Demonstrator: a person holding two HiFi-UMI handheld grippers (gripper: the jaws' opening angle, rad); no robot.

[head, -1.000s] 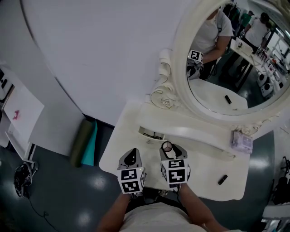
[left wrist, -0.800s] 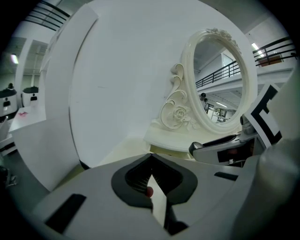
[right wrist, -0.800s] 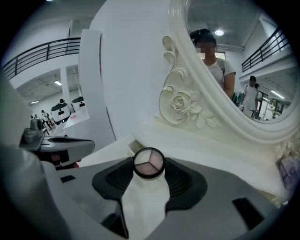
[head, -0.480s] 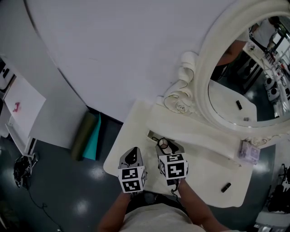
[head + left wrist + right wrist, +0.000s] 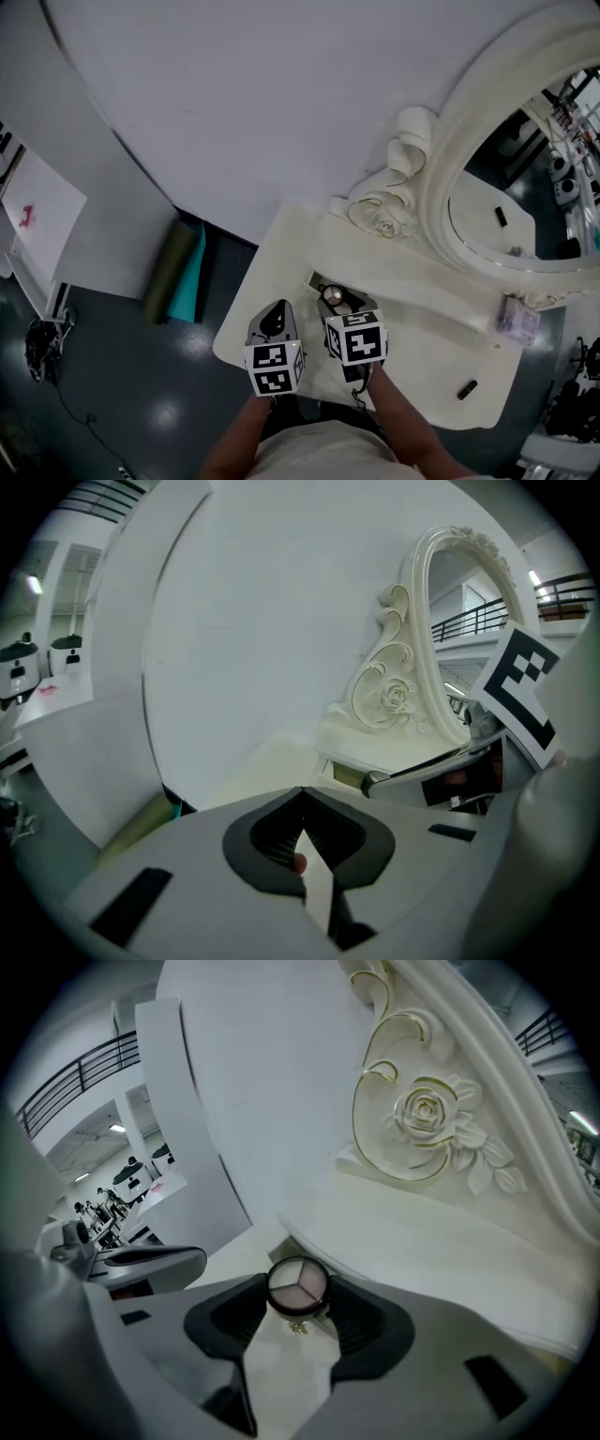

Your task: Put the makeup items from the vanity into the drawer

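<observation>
In the head view a white vanity point(image 5: 272, 281) stands under an oval mirror point(image 5: 506, 225). A small drawer point(image 5: 322, 280) at its back left stands open. My right gripper point(image 5: 334, 296) is shut on a round eyeshadow compact point(image 5: 298, 1286) with three pale shades, both pads pressing its black rim. It holds the compact just over the drawer's front edge. My left gripper point(image 5: 275, 317) hovers beside it to the left, its jaws point(image 5: 302, 794) closed tip to tip with nothing in them. A black makeup tube point(image 5: 466, 389) lies on the vanity at the right.
A clear box point(image 5: 518, 321) sits on the raised shelf near the mirror's foot. The carved rose scroll point(image 5: 427, 1115) of the mirror frame rises just behind the drawer. On the floor to the left lie a green roll point(image 5: 169, 272) and a teal roll point(image 5: 193, 279).
Both grippers have moved forward and down toward the vanity's back left. The compact now sits closer to the open drawer. The jaws have kept their states.
</observation>
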